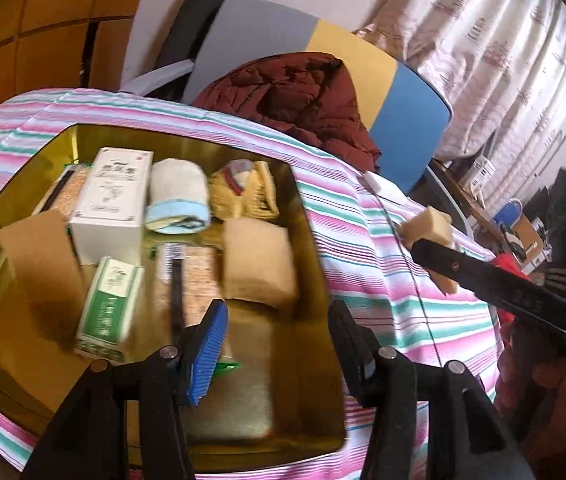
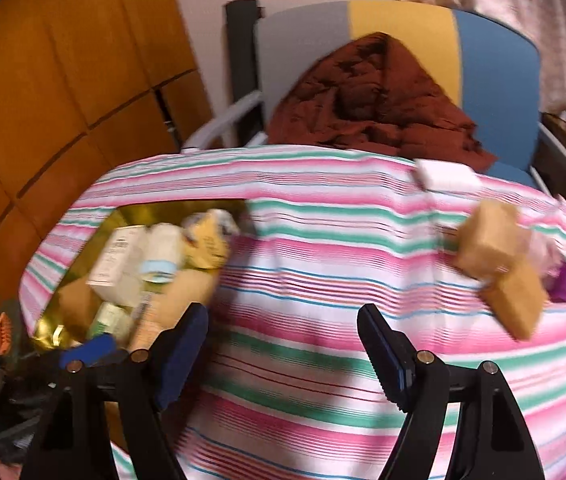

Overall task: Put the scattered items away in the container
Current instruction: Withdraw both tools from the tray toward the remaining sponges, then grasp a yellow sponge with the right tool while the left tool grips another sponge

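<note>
Print on the white box and green-and-white box inside the gold container blurs beyond reading. The left gripper hangs over it, fingers apart, empty. The right gripper, likewise spread and empty, faces two tan sponges on the striped cloth; motion blur smears them

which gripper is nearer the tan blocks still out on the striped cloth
Right. The right gripper is open, facing the tan blocks ahead to its right; the left gripper hangs open over the gold tray.

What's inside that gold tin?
The gold tin holds a white box, a rolled towel, a green-and-white packet, tan blocks and more. Whatever lies beneath them is covered.
</note>
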A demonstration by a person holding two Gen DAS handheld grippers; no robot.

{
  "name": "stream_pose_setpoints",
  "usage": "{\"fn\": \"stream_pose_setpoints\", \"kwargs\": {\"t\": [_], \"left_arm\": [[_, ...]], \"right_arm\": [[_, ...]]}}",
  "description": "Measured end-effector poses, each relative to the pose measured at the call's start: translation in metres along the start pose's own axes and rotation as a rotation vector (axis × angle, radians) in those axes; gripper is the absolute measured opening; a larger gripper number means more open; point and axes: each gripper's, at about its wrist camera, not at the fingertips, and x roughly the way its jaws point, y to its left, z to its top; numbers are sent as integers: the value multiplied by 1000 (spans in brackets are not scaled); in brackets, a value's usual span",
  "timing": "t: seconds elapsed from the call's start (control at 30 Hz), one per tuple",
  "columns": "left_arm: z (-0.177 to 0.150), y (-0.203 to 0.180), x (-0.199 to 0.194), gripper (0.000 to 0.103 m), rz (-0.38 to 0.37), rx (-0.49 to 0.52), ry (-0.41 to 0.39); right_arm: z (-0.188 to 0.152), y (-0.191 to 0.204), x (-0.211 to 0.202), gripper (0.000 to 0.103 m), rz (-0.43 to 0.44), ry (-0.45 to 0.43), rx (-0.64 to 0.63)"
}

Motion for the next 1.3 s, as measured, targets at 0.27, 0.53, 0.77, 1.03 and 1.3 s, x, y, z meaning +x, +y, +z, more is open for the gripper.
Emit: {"fn": "stream_pose_setpoints", "kwargs": {"t": [0.27,0.53,0.77,1.03,1.3], "left_arm": [[-5,-37,5,56,-41,85,23],[-10,-69,20,57,-65,133,79],[-13,-95,30,58,-69,197,110],[-8,-119,52,58,-77,236,138],[6,-152,82,58,-93,281,146]], "right_arm": [[0,-106,-17,79,-173,6,120],[5,-187,-16,86,-257,25,199],[9,-213,12,94,-233,21,244],[13,-199,40,69,-247,78,135],[11,-215,25,48,-161,90,247]]}}
